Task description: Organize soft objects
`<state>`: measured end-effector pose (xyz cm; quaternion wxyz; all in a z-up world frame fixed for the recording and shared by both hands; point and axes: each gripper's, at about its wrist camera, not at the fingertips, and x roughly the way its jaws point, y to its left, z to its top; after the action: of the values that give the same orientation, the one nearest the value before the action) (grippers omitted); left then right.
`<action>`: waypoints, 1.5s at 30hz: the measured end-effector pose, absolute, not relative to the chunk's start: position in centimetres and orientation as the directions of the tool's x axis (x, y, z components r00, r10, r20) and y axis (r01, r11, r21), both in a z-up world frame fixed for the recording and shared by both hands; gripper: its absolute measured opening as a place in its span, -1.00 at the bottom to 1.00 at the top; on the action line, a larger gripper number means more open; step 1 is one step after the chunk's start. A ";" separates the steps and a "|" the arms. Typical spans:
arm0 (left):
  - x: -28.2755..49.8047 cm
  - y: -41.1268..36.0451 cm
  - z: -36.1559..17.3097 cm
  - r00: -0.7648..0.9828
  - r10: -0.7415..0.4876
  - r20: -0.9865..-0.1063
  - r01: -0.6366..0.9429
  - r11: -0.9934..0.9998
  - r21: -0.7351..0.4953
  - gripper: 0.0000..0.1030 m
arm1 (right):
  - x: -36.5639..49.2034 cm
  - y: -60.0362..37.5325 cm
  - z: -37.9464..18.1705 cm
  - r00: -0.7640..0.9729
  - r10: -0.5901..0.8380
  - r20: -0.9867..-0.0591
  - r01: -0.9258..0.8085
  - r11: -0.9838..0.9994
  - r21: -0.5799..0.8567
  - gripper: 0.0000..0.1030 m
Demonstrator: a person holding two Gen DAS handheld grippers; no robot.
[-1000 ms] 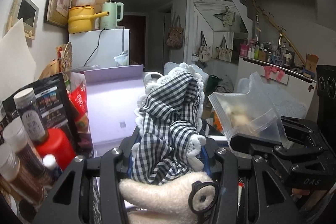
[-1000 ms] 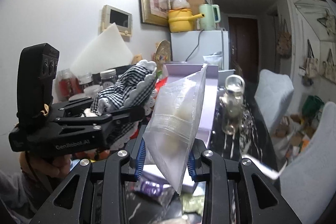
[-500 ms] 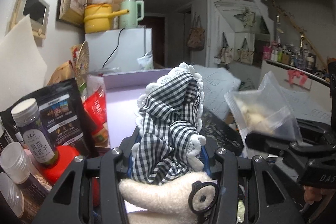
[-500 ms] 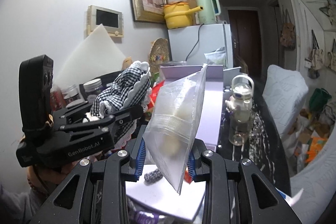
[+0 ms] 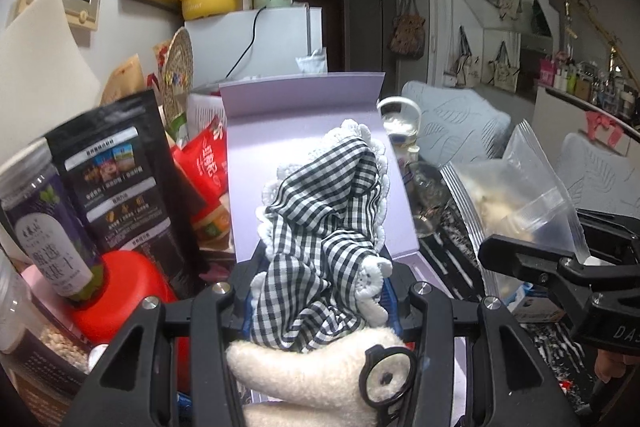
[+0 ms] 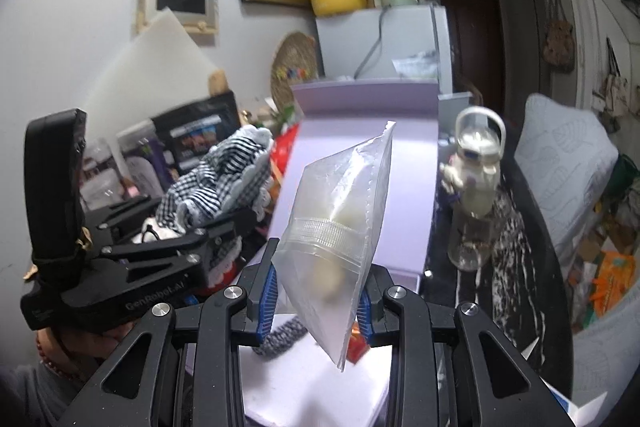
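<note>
My left gripper (image 5: 320, 291) is shut on a plush toy in a black-and-white checked dress (image 5: 324, 219) with white lace trim; its cream fleece body (image 5: 312, 371) lies between the fingers. It also shows in the right wrist view (image 6: 216, 183), at the left. My right gripper (image 6: 316, 287) is shut on a clear zip bag (image 6: 340, 211) with pale soft pieces inside; it shows in the left wrist view (image 5: 516, 203) at the right. An open lilac box (image 5: 308, 131) with a raised lid stands in front of both, with a small dark knitted item (image 6: 284, 335) inside it.
Jars and snack packets (image 5: 116, 179) and a red lid (image 5: 124, 291) crowd the left. A glass bottle with a white handle (image 6: 476, 187) stands right of the box on a dark marbled top (image 6: 516, 267). A white fridge (image 5: 256, 43) stands behind.
Both grippers have moved forward and down toward the lilac box, keeping their loads. The box now looms larger and its floor with the knitted item shows under the right gripper.
</note>
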<state>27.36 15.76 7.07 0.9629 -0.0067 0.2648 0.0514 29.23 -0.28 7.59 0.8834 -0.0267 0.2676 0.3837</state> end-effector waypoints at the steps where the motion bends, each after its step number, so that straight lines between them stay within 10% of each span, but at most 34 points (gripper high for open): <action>1: 27.7 15.7 6.7 0.846 0.096 -0.524 -0.104 0.995 0.015 -0.10 | 29.6 -0.3 7.1 0.555 0.659 -0.508 -0.690 0.706 0.163 -0.38; 45: 35.4 16.5 -5.1 0.529 0.116 -0.841 -0.171 0.985 0.028 -0.10 | 35.7 3.8 -4.1 0.390 0.501 -0.772 -0.608 0.770 0.193 -0.33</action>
<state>35.41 16.53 -5.10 0.8737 -0.0291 0.4785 0.0821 35.74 3.80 -4.13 0.8315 -0.0605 0.4401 0.3334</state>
